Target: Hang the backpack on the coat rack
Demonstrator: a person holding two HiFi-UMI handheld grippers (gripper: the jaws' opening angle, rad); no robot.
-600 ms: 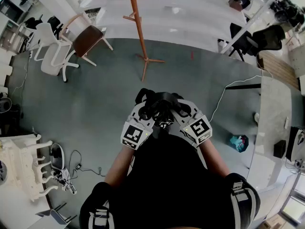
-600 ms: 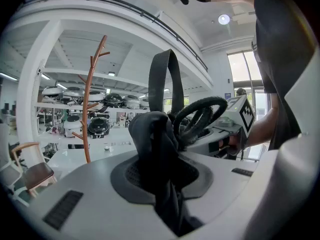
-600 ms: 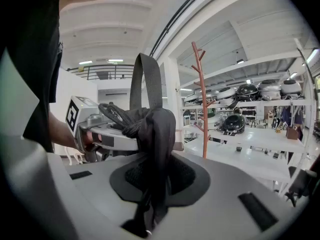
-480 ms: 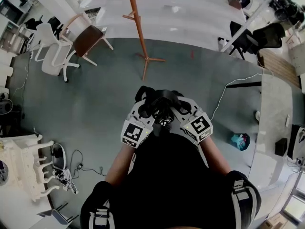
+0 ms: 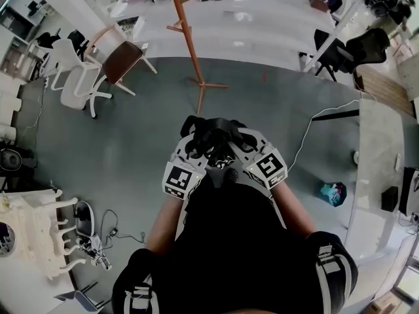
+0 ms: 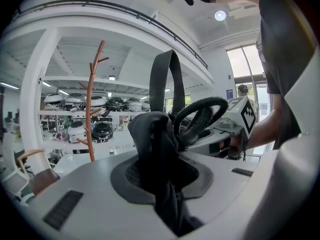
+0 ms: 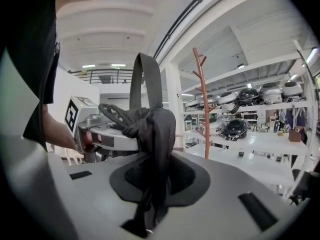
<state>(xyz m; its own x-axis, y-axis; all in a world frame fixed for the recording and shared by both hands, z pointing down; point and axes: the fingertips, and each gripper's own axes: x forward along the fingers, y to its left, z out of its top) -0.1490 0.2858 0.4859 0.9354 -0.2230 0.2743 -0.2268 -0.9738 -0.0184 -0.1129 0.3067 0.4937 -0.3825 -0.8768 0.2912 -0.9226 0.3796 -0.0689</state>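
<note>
This looks like a big office or lab room. Left of the coat rack (image 5: 185, 38) stand a white desk chair (image 5: 77, 80) and a brown chair (image 5: 121, 56). Right of it are black desk chairs (image 5: 366, 48) and a long desk (image 5: 376, 162). Behind it, white shelves (image 6: 65, 114) hold round machines (image 6: 103, 130). Cables (image 5: 108, 231) lie on the grey floor (image 5: 131, 142).

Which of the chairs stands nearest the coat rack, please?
The brown-seated chair, just left of the coat rack; the white chair and black office chairs stand farther away.
</note>
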